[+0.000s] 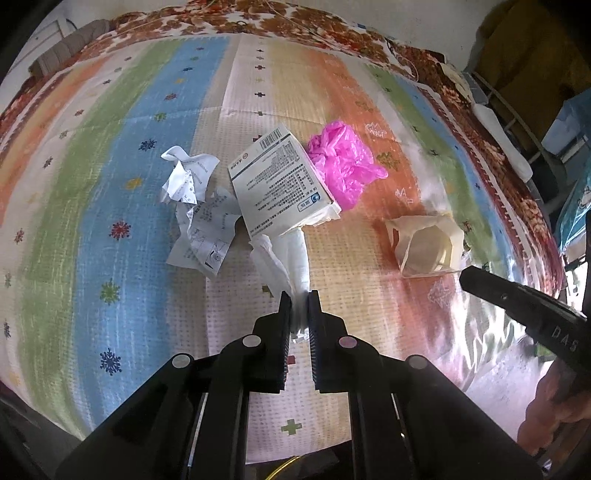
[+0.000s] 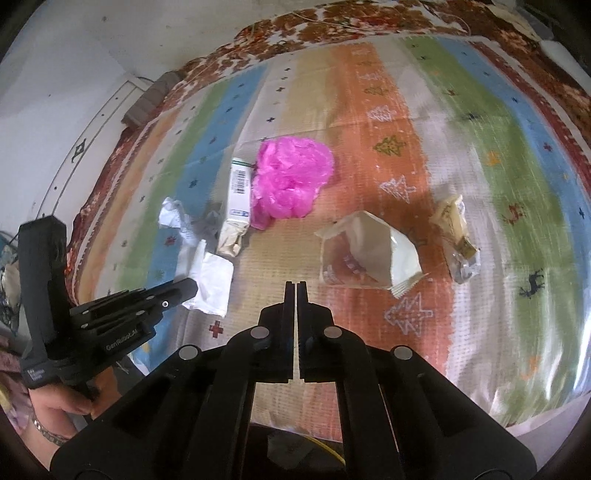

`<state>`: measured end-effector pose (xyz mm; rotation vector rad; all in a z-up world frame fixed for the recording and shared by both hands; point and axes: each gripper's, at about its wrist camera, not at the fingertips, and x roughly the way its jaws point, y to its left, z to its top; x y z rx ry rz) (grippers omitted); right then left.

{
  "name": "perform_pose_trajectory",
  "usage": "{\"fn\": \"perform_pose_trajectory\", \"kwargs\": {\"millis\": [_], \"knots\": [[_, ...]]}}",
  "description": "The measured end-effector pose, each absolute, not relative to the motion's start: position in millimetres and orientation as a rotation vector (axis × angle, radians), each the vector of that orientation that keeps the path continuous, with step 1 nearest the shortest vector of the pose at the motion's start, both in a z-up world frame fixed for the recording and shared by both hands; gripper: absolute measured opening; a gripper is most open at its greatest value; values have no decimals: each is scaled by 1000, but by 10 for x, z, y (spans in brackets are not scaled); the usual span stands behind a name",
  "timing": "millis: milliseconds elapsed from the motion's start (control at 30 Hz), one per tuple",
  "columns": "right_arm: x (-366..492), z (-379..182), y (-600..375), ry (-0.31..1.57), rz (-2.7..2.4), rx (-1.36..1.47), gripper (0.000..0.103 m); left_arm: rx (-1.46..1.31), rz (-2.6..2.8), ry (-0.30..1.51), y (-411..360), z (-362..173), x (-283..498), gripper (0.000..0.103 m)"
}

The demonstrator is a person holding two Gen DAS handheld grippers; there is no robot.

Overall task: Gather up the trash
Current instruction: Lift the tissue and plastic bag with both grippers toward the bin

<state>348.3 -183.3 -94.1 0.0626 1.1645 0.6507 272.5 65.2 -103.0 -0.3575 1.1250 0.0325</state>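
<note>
My left gripper [image 1: 299,301] is shut on the end of a white tissue [image 1: 291,258] that runs up to a printed carton box [image 1: 277,181]. Beside the box lie a pink plastic bag [image 1: 343,162], a crumpled receipt [image 1: 186,177] and a printed leaflet [image 1: 207,236]. A beige paper bag [image 1: 424,243] sits to the right, with the right gripper's tip [image 1: 466,275] at its corner. In the right wrist view my right gripper [image 2: 296,286] is shut with nothing seen between its fingers. The paper bag [image 2: 369,254] stands just beyond it. The left gripper [image 2: 190,288] holds the tissue [image 2: 212,280].
Everything lies on a striped, plastic-covered cloth [image 1: 110,221] over a floral blanket [image 2: 295,33]. A crumpled gold wrapper [image 2: 458,229] lies right of the paper bag. A person's hand [image 2: 55,406] grips the left tool. A wall [image 2: 55,92] is at the left; furniture [image 1: 535,92] is at the far right.
</note>
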Motion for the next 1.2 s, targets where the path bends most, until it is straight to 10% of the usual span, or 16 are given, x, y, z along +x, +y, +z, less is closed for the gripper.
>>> {"fn": "perform_pose_trajectory", "kwargs": {"millis": [633, 967, 1200], "knots": [[3632, -921, -1910, 1082, 490, -95, 41, -356, 34, 1130, 644, -1055, 2716, 9], [3785, -1146, -1918, 1117, 450, -91, 40, -355, 21, 1123, 587, -1041, 2718, 9], [3778, -1243, -1856, 1120, 443, -146, 10, -345, 7, 1123, 533, -1030, 2709, 9]]}}
